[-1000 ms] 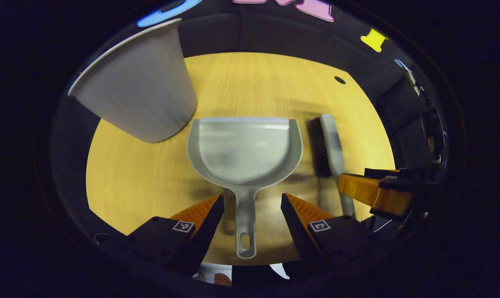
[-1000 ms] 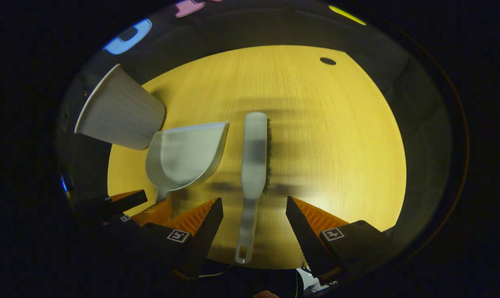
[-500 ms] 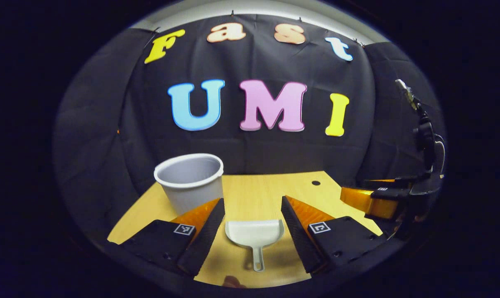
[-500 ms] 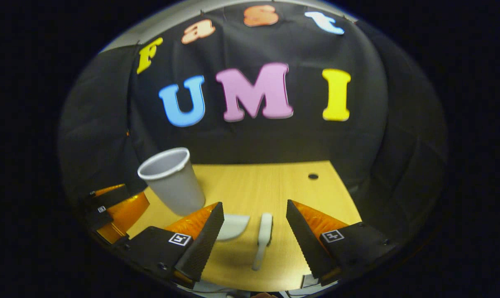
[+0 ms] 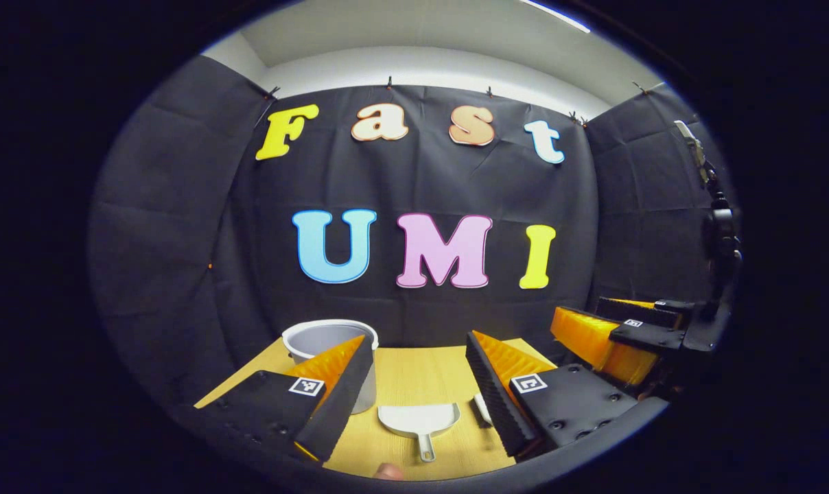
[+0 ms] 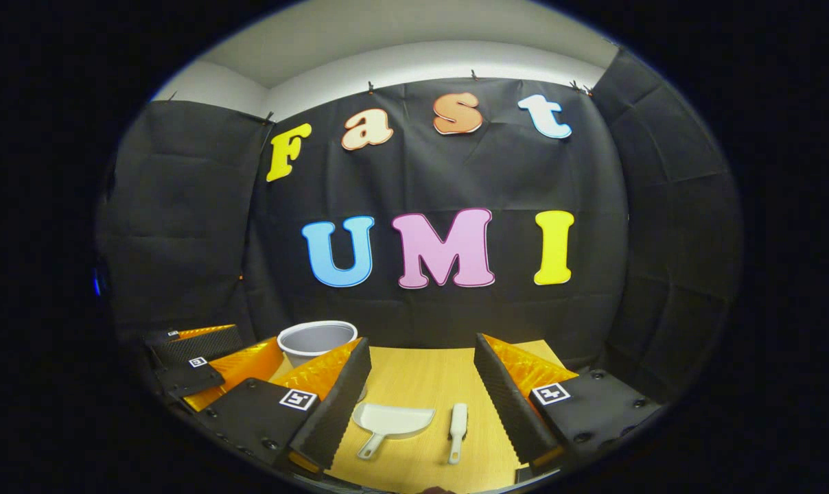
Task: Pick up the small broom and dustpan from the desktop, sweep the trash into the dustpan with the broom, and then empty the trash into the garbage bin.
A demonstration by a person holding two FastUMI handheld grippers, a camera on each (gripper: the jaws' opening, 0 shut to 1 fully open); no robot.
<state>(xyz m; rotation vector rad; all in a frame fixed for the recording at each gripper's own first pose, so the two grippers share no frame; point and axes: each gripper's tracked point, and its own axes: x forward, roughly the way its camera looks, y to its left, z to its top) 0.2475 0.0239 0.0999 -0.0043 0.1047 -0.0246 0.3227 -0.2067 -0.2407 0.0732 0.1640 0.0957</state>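
A light grey dustpan (image 5: 419, 418) lies flat on the wooden table (image 5: 414, 370), its handle toward me, low between the fingers of my open left gripper (image 5: 418, 341). Just the tip of the grey broom (image 5: 482, 408) peeks out beside the right finger. In the right gripper view, the dustpan (image 6: 394, 420) and the broom (image 6: 458, 420) lie side by side on the table (image 6: 421, 377), below my open right gripper (image 6: 421, 343). Both grippers hang above and well back from the tools, holding nothing. A grey garbage bin (image 5: 318, 337) (image 6: 316, 337) stands upright at the back left.
The other gripper (image 5: 613, 329) floats at the right in the left gripper view, and its partner (image 6: 205, 357) at the left in the right gripper view. The black cloth wall rises right behind the table's far edge. A fingertip (image 5: 388, 471) shows at the bottom.
Both grippers lifted and tilted from looking down on the table to looking level at the wall. The dustpan and broom now sit farther off, unmoved on the table. Both stayed open.
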